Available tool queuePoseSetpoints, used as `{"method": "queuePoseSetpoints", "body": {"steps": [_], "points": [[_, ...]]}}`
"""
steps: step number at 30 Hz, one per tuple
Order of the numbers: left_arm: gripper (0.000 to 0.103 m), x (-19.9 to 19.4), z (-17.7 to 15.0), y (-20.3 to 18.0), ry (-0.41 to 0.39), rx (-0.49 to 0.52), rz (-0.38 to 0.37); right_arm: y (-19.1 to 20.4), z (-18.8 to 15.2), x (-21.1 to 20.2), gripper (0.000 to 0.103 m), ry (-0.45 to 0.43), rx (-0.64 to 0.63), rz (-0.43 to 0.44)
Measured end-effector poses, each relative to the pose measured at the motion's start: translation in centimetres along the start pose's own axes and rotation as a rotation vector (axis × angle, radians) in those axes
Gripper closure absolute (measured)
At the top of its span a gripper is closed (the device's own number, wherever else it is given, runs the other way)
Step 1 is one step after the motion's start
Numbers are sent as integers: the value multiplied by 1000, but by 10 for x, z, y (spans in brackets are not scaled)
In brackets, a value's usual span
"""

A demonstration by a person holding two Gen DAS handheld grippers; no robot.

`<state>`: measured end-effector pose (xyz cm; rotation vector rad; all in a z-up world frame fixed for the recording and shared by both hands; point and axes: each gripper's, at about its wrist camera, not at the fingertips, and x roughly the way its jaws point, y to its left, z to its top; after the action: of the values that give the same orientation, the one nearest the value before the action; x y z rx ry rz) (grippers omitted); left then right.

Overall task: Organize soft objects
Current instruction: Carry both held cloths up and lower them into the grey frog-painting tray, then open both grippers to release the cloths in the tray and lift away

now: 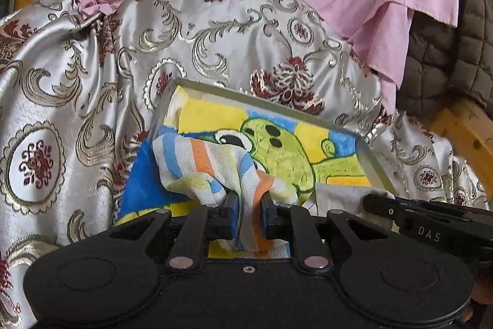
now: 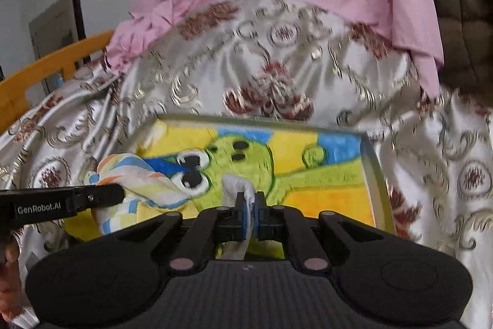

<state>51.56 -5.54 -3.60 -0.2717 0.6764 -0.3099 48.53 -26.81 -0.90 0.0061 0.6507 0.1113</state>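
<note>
A soft striped cloth (image 1: 197,162), banded white, orange, blue and pale yellow, is bunched at lower centre over the cartoon towel (image 1: 277,150) in a grey tray (image 1: 366,156). It is pinched by the left hand-held gripper (image 1: 249,215); its white edge is clamped in the right hand-held gripper (image 2: 253,215).

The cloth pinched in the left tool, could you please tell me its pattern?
The striped cloth has blue, orange, pale yellow and white stripes; the left wrist view shows it best.

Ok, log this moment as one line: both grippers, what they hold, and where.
left gripper: shut on striped cloth | right gripper: shut on white cloth | both over cartoon towel in tray
</note>
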Motion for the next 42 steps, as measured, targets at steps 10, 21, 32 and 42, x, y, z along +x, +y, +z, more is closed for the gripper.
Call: {"method": "queuePoseSetpoints", "body": {"steps": [10,21,32,42], "points": [[59,-19,5,-8,21,-42,46,-1,-1,-13,49,7,-2,-58],[1,-143,16,-39,-231,-12,51,-2,17,-119,2,-187,35,-30],[1,-267,-17,-64,-440,16,78,14,2,-241,0,-402,68,-59],[1,-358,-96,-90,-629,155,117,51,-70,-332,0,-590,-17,-146]]}}
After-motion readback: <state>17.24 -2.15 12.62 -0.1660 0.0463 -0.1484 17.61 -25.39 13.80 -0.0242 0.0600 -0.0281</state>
